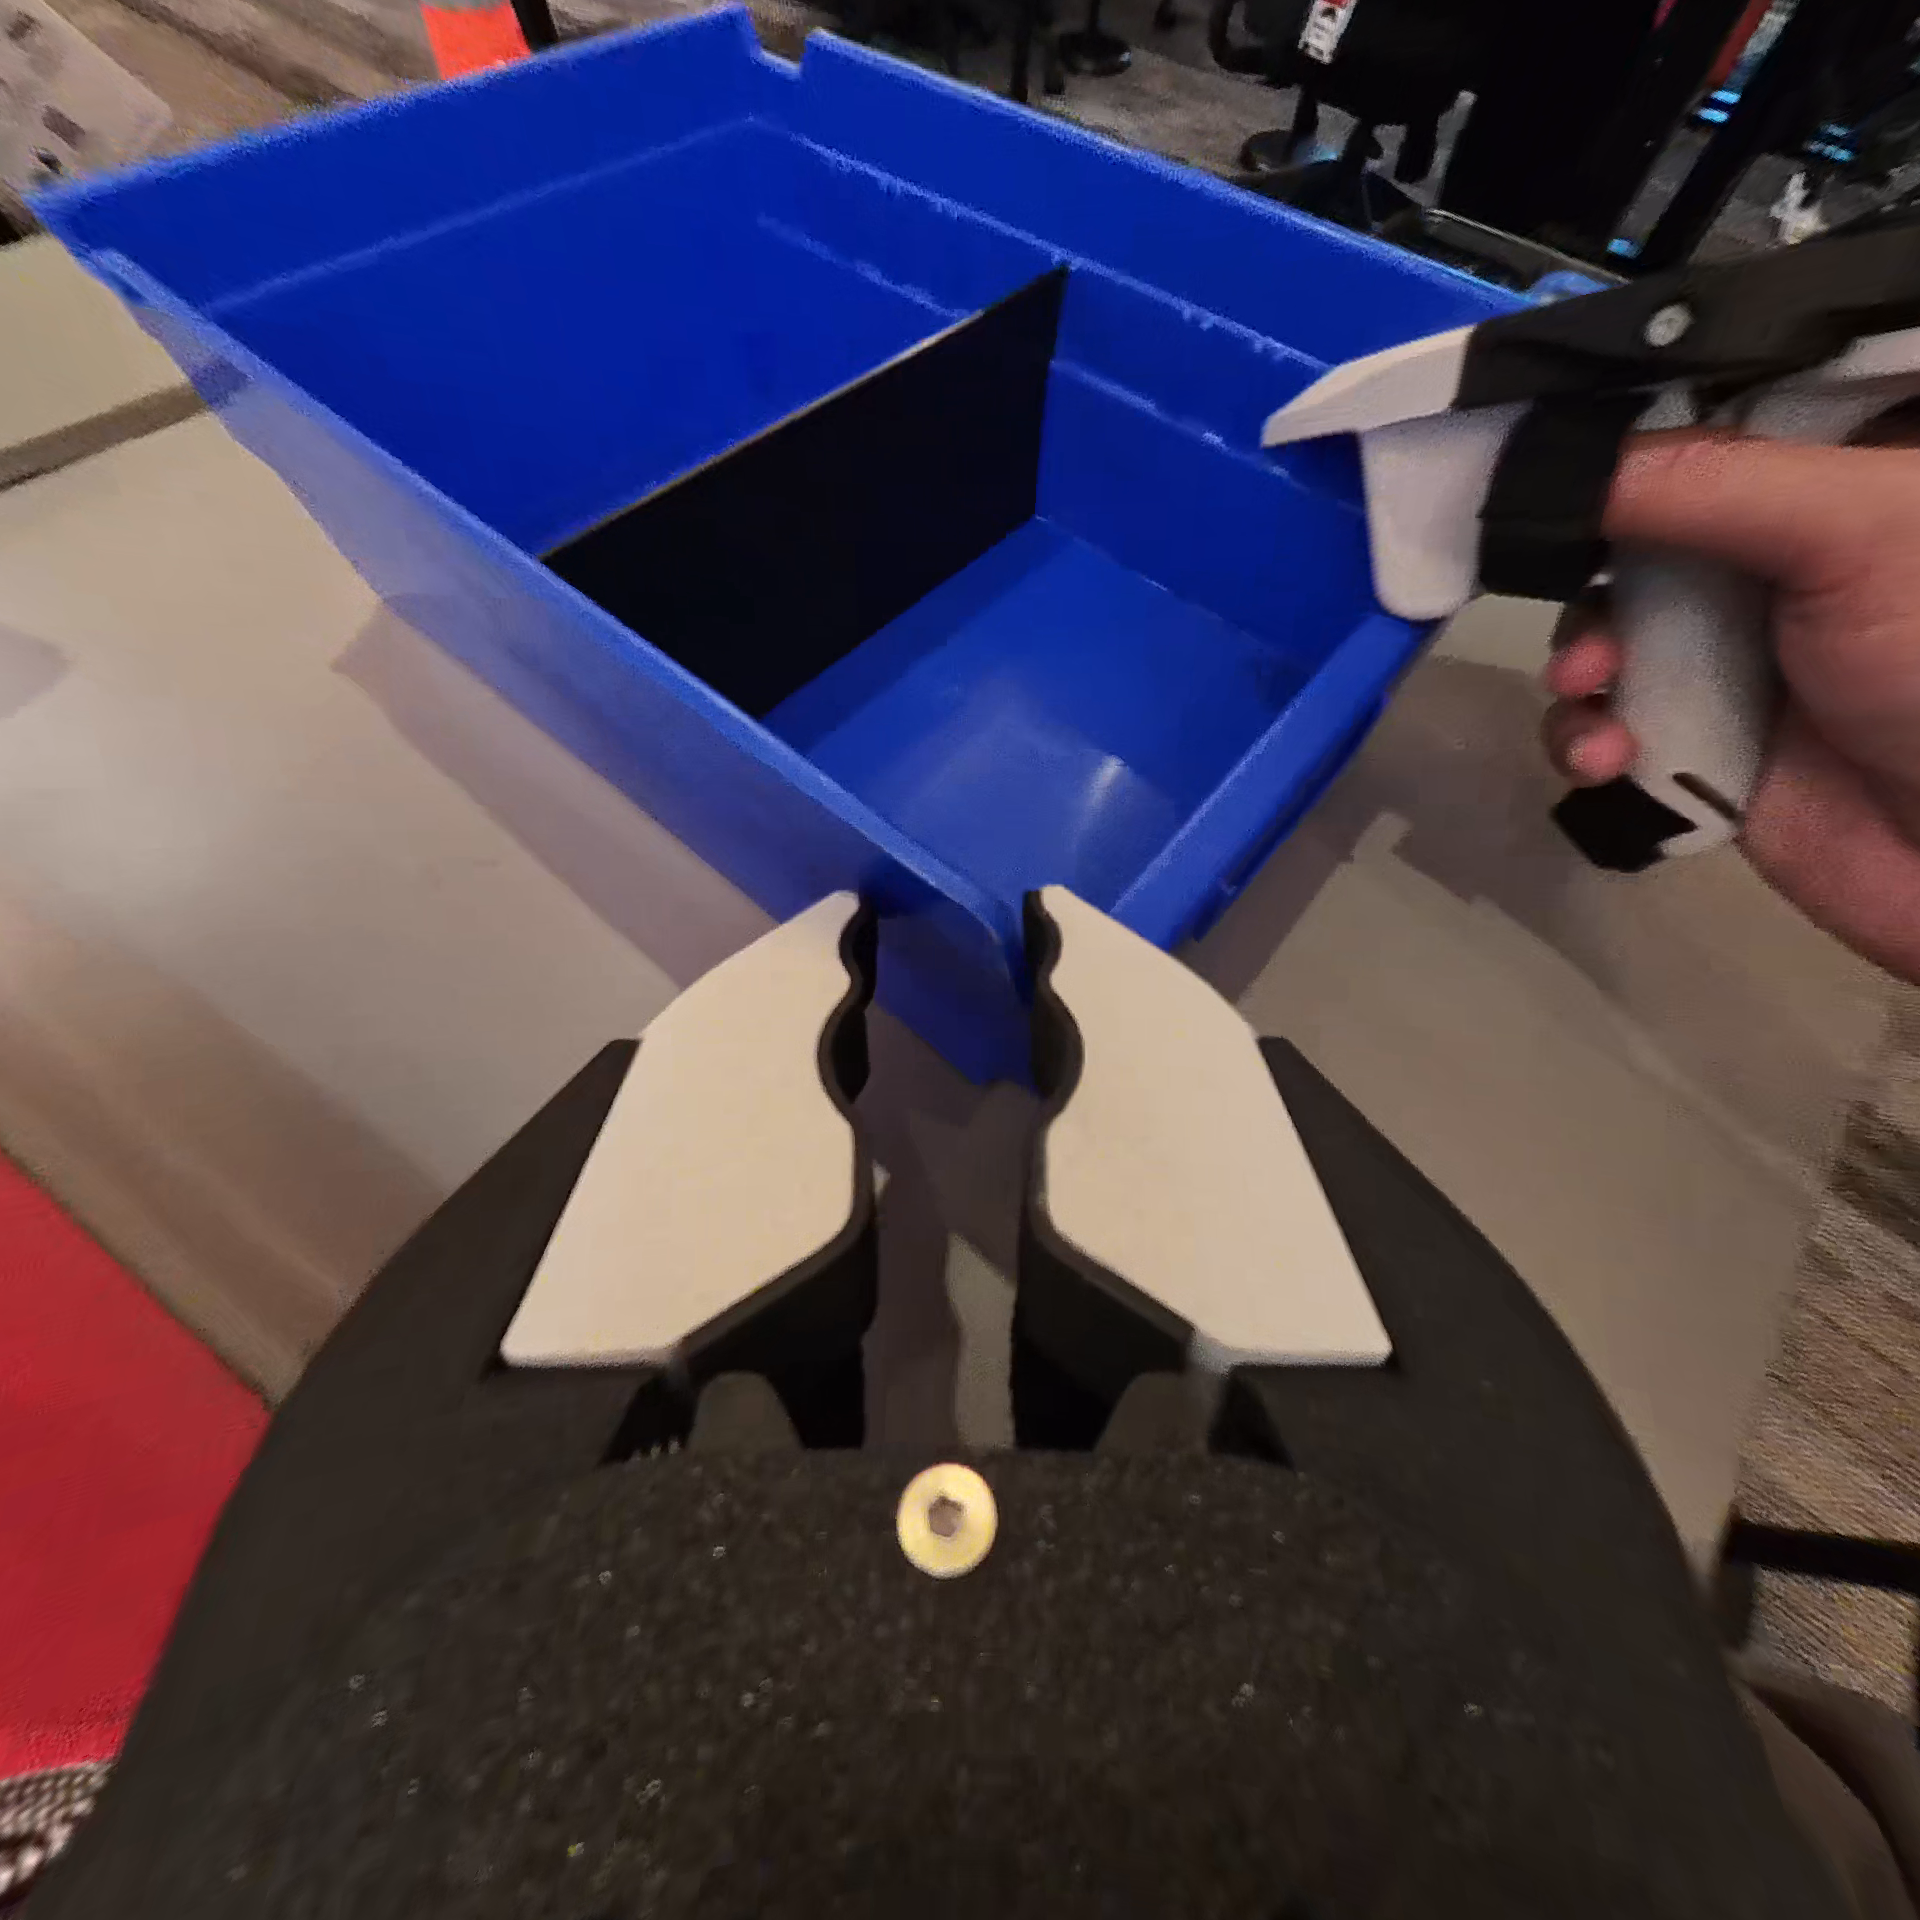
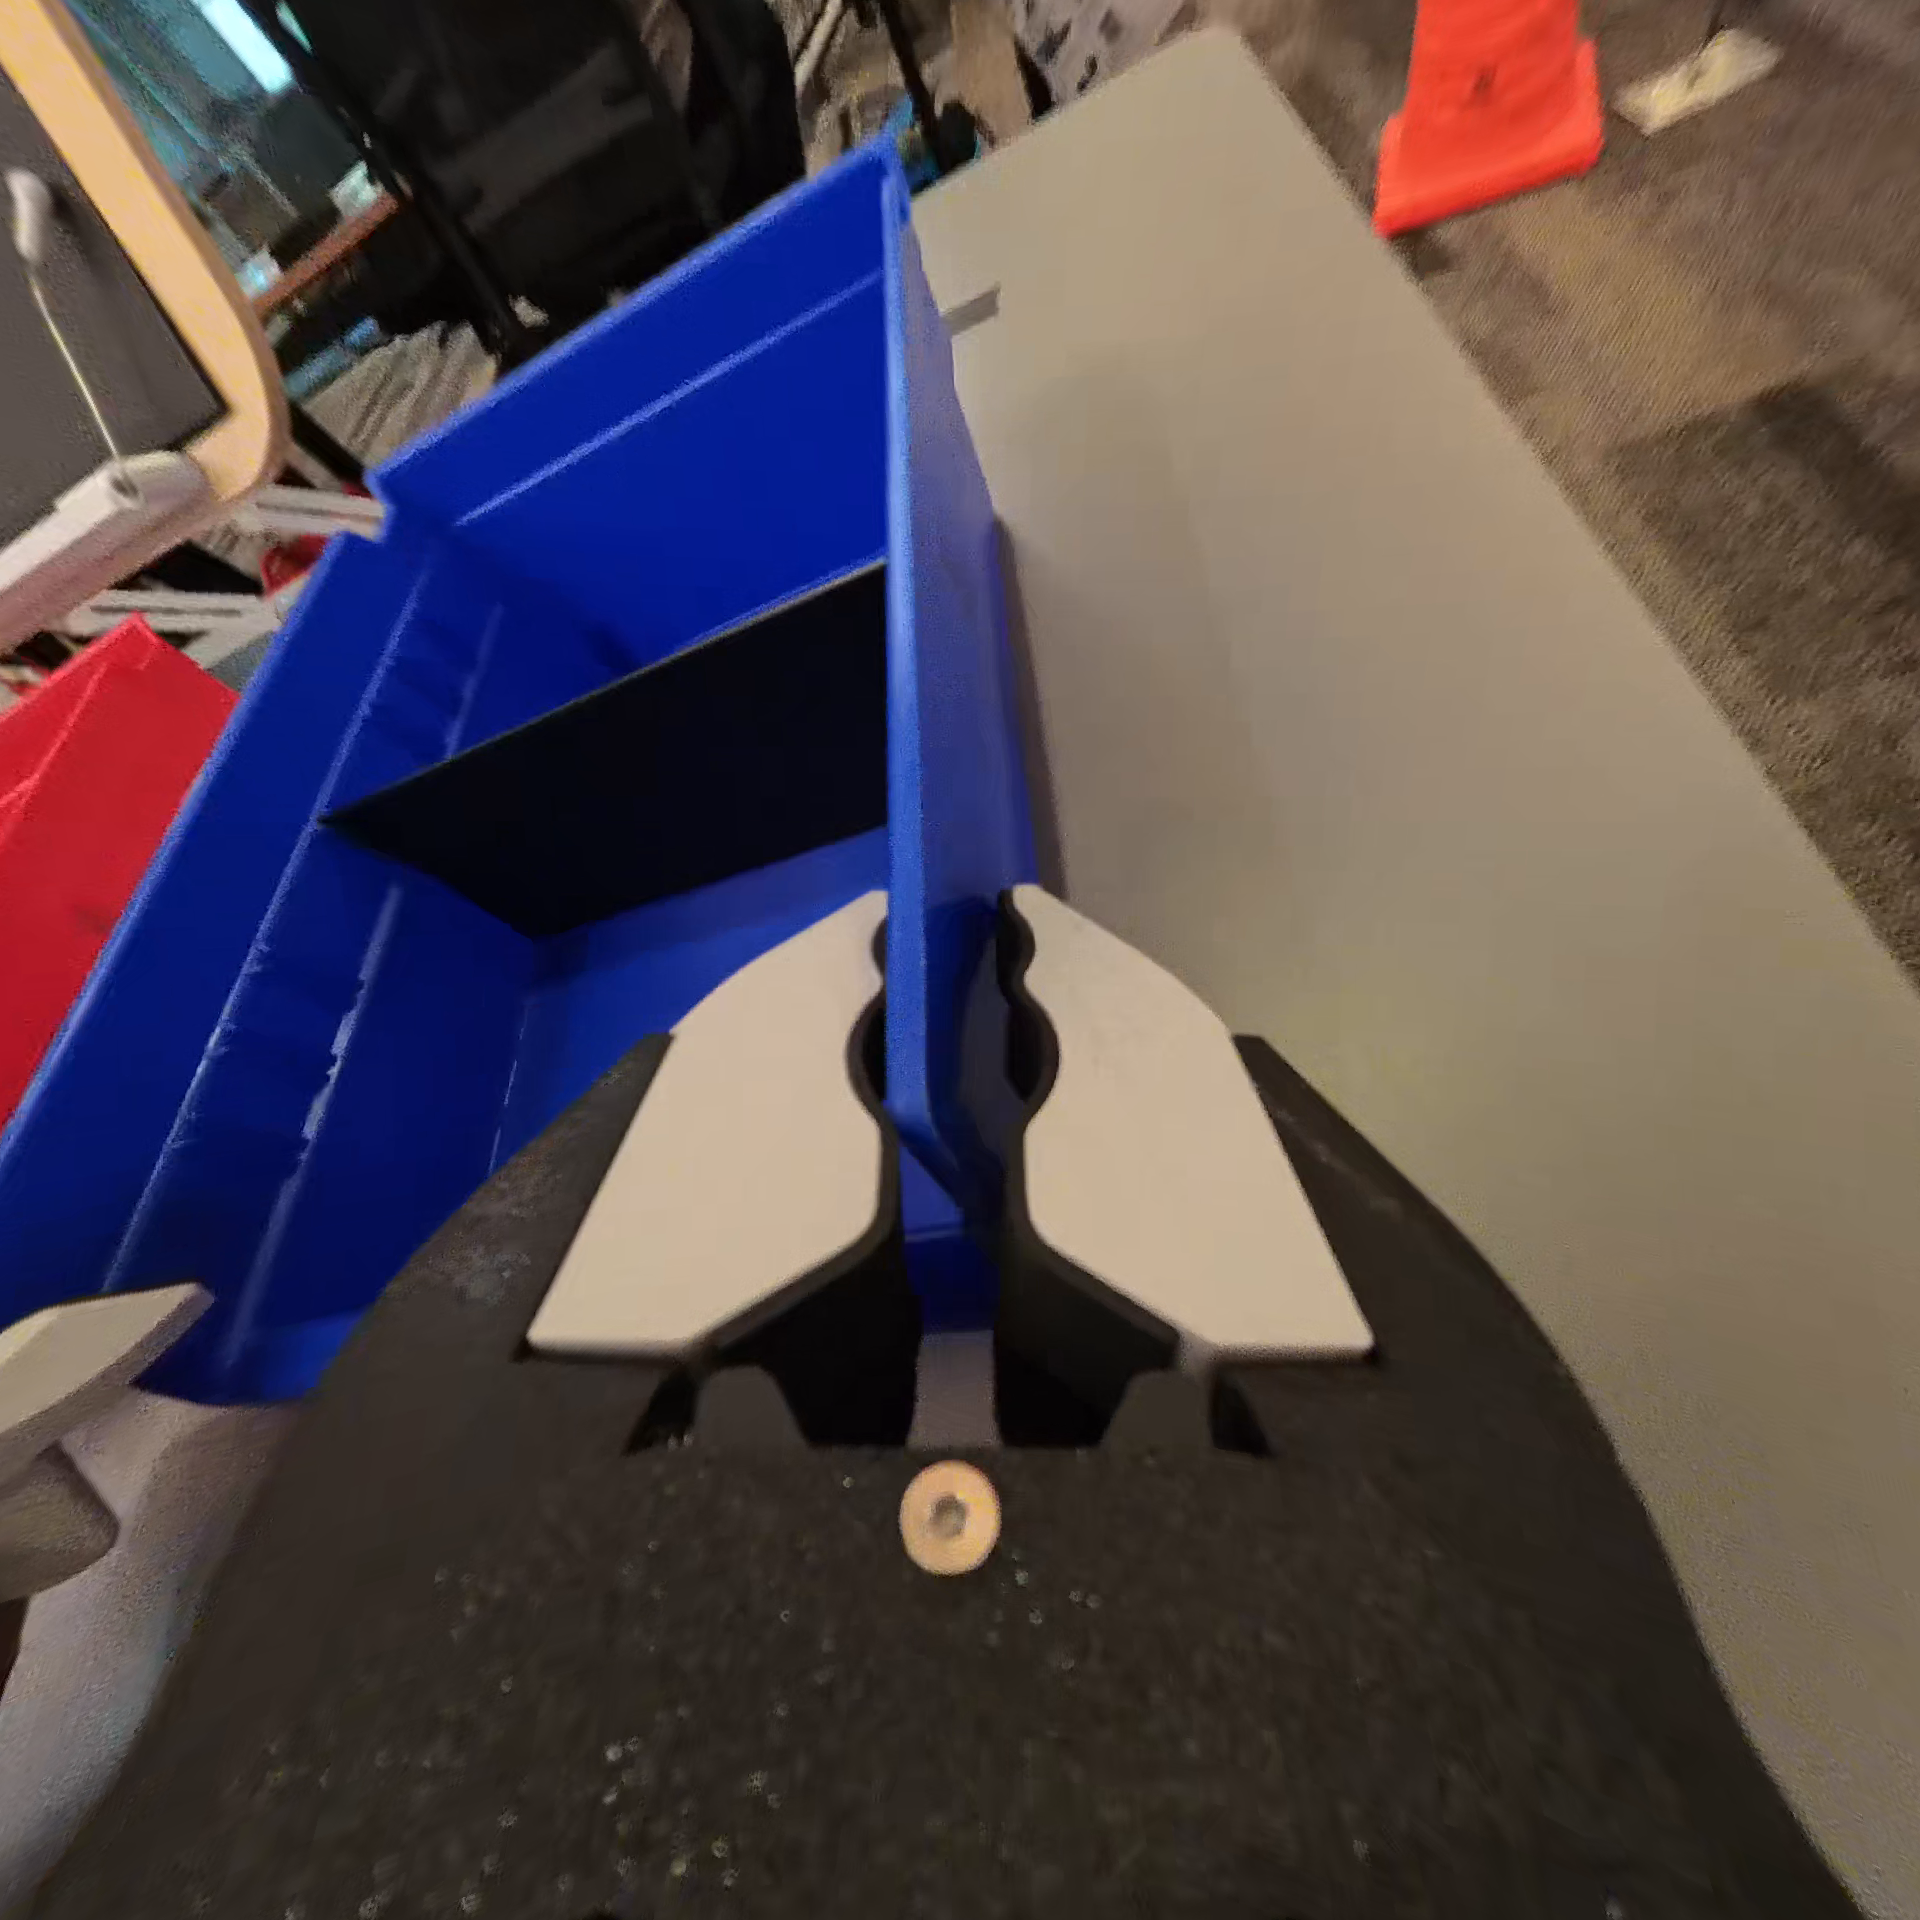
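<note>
Nearest the lens in the left wrist view was the left gripper, its two grey fingers a narrow gap apart with the near corner of a blue bin showing between their tips; whether the pads touched that corner could not be told through the blur. The bin stood on a grey table, its long axis running away from that corner toward the upper left of the view. A dark divider stood upright across its width, splitting it into two compartments; the floor of the near one showed bare blue, while the far one's floor was hidden behind the divider.

In the right wrist view the right gripper straddled the bin's right side wall, one finger inside the near compartment and one outside over the table. The jaws stood narrowly apart about the wall, the inner pad seemingly against it, but a firm clamp could not be made out. The wall ran straight ahead from the fingers.

From the left wrist view the right gripper showed at the bin's right rim, held by a hand cut off at the frame edge. A red bin lay beside the blue one, partly cropped, and an orange cone stood blurred on the carpet beyond the table.
</note>
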### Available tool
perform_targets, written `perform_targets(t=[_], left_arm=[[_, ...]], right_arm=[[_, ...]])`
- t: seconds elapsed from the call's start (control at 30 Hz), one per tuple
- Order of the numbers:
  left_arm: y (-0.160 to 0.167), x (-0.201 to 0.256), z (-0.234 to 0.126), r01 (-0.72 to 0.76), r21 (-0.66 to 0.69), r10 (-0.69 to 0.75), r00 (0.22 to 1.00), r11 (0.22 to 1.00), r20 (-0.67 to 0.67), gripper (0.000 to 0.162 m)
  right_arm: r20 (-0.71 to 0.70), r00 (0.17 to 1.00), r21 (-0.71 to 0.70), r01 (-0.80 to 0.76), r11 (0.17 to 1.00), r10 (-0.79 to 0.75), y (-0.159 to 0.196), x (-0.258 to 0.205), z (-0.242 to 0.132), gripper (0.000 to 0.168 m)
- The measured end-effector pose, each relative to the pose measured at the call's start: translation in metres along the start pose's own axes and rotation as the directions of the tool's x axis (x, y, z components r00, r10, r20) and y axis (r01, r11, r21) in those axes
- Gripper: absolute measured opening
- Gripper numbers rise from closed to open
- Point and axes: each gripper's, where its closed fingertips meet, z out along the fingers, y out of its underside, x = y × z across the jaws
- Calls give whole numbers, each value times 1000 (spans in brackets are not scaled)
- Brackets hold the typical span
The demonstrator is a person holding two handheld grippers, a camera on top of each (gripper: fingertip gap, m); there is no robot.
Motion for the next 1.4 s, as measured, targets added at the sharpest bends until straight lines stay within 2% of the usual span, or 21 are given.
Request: perform_targets(t=[0.1,0.2,0.27,0.33,0.43,0.57,0.63,0.67,0.73,0.83,0.87,0.9,0.93,1.0,1.03,1.2,1.27,1.4], left_arm=[[0,5,-24,68,-2,-68,993,998,-96,25],[-8,-4,-78,120,90,-106,983,989,-148,25],[-8,-28,-119,119,145,-105,989,982,-99,26],[-6,-61,-162,109,200,-111,994,974,0,26],[13,-123,-218,94,194,-136,967,976,214,25],[56,-182,-265,145,131,-186,899,981,397,32],[77,-194,-271,199,120,-232,876,972,423,39],[86,-196,-269,221,119,-251,873,968,418,41],[97,-198,-259,237,98,-256,875,967,411,45],[103,-204,-236,226,67,-233,881,972,411,44],[105,-205,-228,231,53,-232,885,972,404,39],[107,-208,-221,239,45,-236,883,970,407,28],[109,-213,-218,245,49,-242,873,968,422,24],[108,-220,-216,250,84,-261,864,965,430,19],[109,-223,-216,254,87,-266,861,963,433,17],[103,-244,-242,211,116,-241,835,971,495,10],[103,-260,-260,216,144,-259,832,966,491,9],[114,-304,-305,227,216,-311,772,949,555,4]], right_arm=[[24,999,27,24,999,-25,-5,-5,-10,21],[-76,989,144,135,980,-125,-24,-6,-44,28],[-174,960,183,251,951,-220,-36,-15,-69,31],[-193,929,205,352,913,-315,-42,-44,-83,30],[-59,908,198,418,887,-415,-22,-116,-79,29],[296,872,143,363,921,-390,40,-233,-55,32],[422,839,98,335,937,-344,76,-279,-44,41],[437,830,73,352,933,-347,92,-293,-37,46],[362,839,42,420,907,-406,114,-302,-18,49],[200,855,-10,490,872,-478,123,-297,11,50],[151,850,-24,514,858,-505,123,-294,19,51],[111,839,-37,538,842,-532,122,-292,26,50],[81,830,-56,556,829,-551,123,-291,33,45],[65,832,-93,555,827,-551,127,-292,43,7],[57,838,-83,545,834,-542,125,-294,43,5],[41,892,-79,452,889,-450,132,-321,36,4],[54,906,-41,422,906,-419,138,-345,33,5],[12,892,47,450,892,-451,150,-404,35,5]])
